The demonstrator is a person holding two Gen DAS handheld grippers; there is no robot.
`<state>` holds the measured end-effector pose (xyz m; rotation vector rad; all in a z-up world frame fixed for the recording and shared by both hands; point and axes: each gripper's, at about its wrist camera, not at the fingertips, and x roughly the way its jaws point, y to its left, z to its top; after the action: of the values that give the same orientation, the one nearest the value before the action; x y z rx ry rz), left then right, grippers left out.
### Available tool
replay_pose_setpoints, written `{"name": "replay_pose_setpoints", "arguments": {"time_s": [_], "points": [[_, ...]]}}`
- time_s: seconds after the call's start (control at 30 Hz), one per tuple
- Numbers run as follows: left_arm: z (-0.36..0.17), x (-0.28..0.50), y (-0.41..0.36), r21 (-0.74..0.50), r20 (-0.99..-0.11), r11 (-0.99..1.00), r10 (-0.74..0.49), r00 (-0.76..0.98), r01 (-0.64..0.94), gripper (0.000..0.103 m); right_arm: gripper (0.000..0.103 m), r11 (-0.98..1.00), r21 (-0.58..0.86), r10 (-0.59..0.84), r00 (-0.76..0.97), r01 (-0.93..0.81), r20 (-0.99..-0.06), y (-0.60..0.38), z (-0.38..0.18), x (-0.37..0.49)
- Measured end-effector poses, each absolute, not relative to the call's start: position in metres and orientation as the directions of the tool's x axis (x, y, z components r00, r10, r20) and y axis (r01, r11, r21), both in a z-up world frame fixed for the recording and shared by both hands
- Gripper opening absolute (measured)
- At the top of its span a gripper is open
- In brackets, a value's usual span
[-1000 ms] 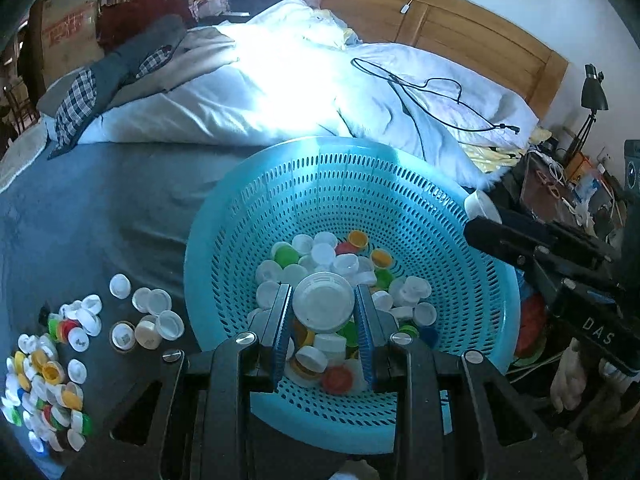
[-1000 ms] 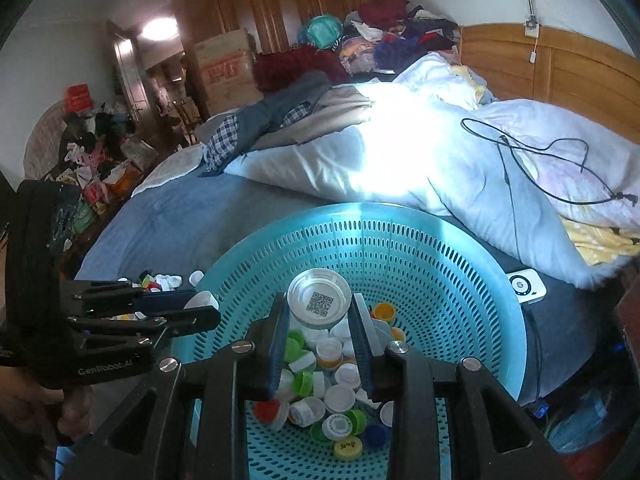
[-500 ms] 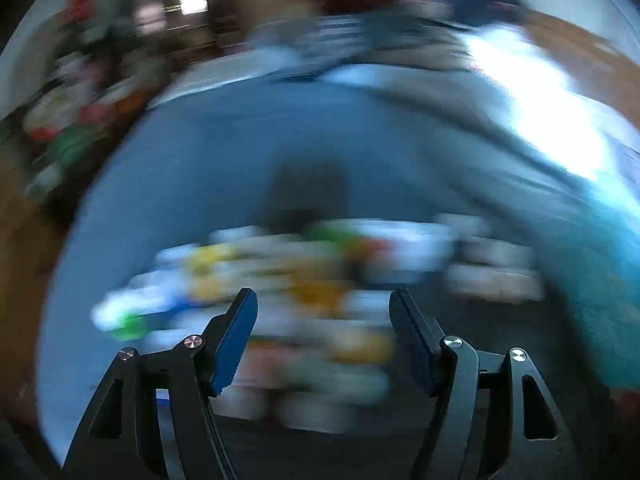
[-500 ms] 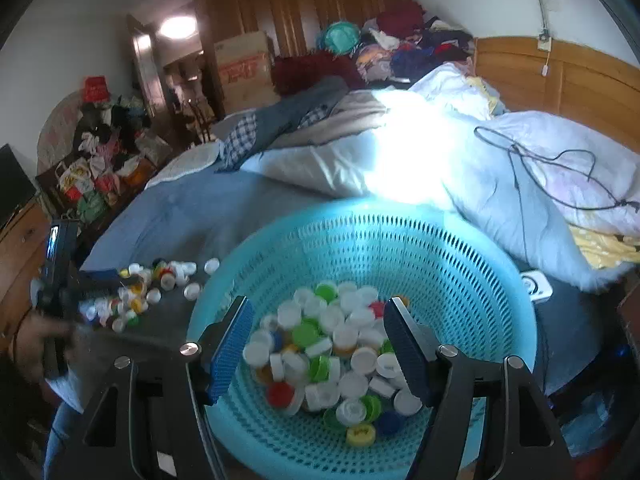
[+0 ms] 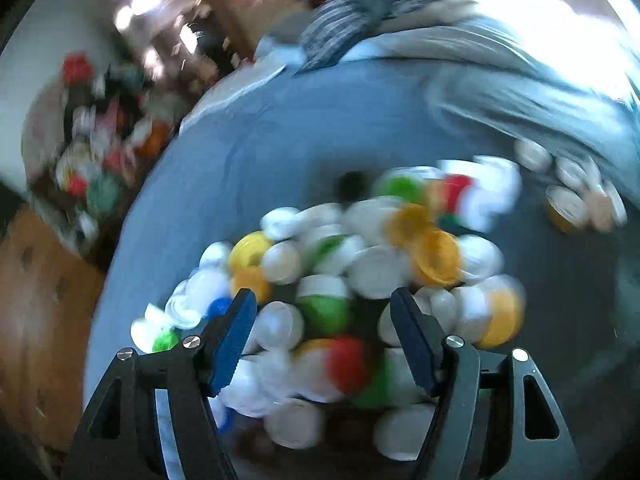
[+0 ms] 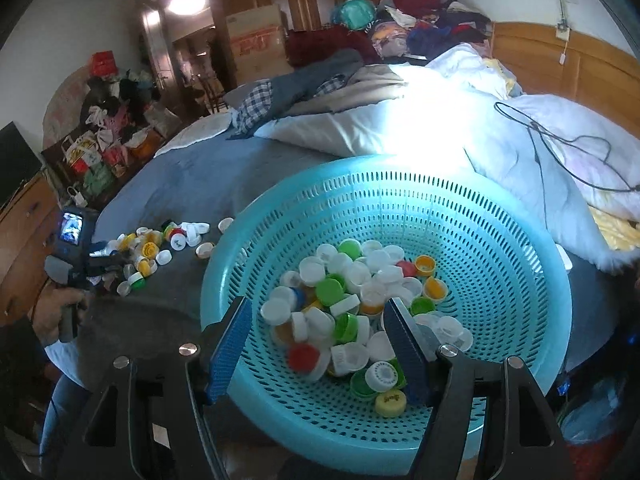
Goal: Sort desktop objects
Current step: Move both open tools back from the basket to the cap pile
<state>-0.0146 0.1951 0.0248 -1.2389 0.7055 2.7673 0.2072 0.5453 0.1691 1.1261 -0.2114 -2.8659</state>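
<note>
Left gripper [image 5: 324, 340]: jaws spread, nothing pinched, hanging over the loose pile of caps [image 5: 360, 280] on the grey-blue bedspread [image 5: 280, 140]. The view is smeared by motion, so single caps are hard to pick out!

Right gripper [image 6: 318, 350]: jaws apart too, empty, poised over the teal basket [image 6: 500, 240] and angled down into its bowl.

Where the caps are: two lots. Most sit heaped in the bottom of the basket [image 6: 352, 304]; the second lot lies scattered on the bedspread to the basket's left [image 6: 156, 248], with the left gripper's black body right at its edge [image 6: 76, 248].

Step in hand: looks like both hands are free and the next pick comes from the basket, going by the right gripper's line.

Doing it well: go for a cap lying on top and clear of neighbours, say the yellow cap [image 6: 390, 402] near the front; close across its round wall, not its flat face, and lift straight so the heap is not dragged along.

Materials: caps are hard, smooth plastic, short round cups, some mouth-up and some mouth-down; white dominates, with green, yellow, orange, red, blue.

Basket: rigid plastic, slotted all round, steep curved walls, so caps will likely slide back to the middle.

Bedspread: soft cloth, a yielding floor; caps may tip when nudged.
</note>
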Motion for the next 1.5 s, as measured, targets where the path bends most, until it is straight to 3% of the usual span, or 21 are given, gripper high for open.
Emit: {"name": "replay_pose_setpoints", "arguments": {"time_s": [0.07,0.2,0.3,0.33,0.47,0.53,0.57,0.77,0.93,1.03,1.13,1.23,1.33,1.43,1.5], "points": [[0.028,0.002,0.213,0.404,-0.701,-0.883,-0.133,-0.7,-0.237,0.064,0.074,-0.99,0.144,-0.103,-0.737,0.008,-0.668,0.542,0.172,0.207],[0.061,0.032,0.212,0.242,-0.689,-0.923,0.054,-0.723,-0.3,0.064,0.074,-0.992,0.123,-0.108,-0.762,0.037,-0.638,0.533,0.185,0.207],[0.079,0.028,0.188,0.209,-0.663,-0.943,0.058,-0.747,-0.258,0.065,0.075,-0.99,0.116,-0.131,-0.766,0.074,-0.629,0.522,0.194,0.202],[0.081,0.008,0.176,0.228,-0.664,-0.952,0.003,-0.747,-0.207,0.065,0.076,-0.988,0.123,-0.15,-0.764,0.093,-0.627,0.517,0.199,0.199],[0.079,-0.04,0.147,0.266,-0.686,-0.961,-0.137,-0.715,-0.071,0.065,0.078,-0.939,0.195,-0.342,-0.745,0.282,-0.572,0.477,0.249,0.175],[0.077,-0.064,0.146,0.27,-0.716,-0.961,-0.155,-0.68,-0.066,0.065,0.097,-0.873,0.296,-0.488,-0.702,0.388,-0.518,0.455,0.283,0.163],[0.075,-0.073,0.149,0.273,-0.724,-0.959,-0.156,-0.672,-0.072,0.065,0.1,-0.802,0.389,-0.596,-0.649,0.453,-0.473,0.439,0.306,0.153],[0.061,-0.094,0.18,0.255,-0.756,-0.957,-0.11,-0.645,-0.137,0.065,0.103,-0.465,0.565,-0.884,-0.316,0.682,-0.345,0.341,0.397,0.139],[0.062,-0.099,0.197,0.201,-0.768,-0.961,-0.034,-0.64,-0.191,0.065,0.103,-0.289,0.551,-0.919,-0.067,0.783,-0.387,0.251,0.444,0.156],[0.072,-0.116,0.188,0.036,-0.771,-0.982,0.091,-0.63,-0.186,0.065,0.103,-0.255,0.492,-0.907,-0.03,0.833,-0.419,0.211,0.467,0.179],[0.068,-0.139,0.171,-0.089,-0.77,-0.986,0.158,-0.618,-0.141,0.073,0.103,-0.199,0.421,-0.916,-0.016,0.885,-0.4,0.191,0.491,0.202],[0.043,-0.157,0.149,-0.11,-0.808,-0.992,0.125,-0.576,-0.061,0.074,0.103,-0.143,0.365,-0.935,-0.005,0.92,-0.354,0.181,0.507,0.219],[0.022,-0.152,0.125,-0.17,-0.831,-0.985,0.148,-0.537,-0.007,0.074,0.103,-0.214,0.381,-0.925,-0.06,0.899,-0.376,0.187,0.494,0.205],[0.027,-0.127,0.108,-0.235,-0.781,-0.971,0.212,-0.587,-0.038,0.074,0.103,-0.27,0.427,-0.918,-0.097,0.863,-0.385,0.198,0.472,0.191],[0.028,-0.113,0.099,-0.249,-0.767,-0.967,0.231,-0.599,-0.054,0.074,0.103,-0.306,0.37,-0.911,-0.157,0.877,-0.382,0.205,0.46,0.184]]}}
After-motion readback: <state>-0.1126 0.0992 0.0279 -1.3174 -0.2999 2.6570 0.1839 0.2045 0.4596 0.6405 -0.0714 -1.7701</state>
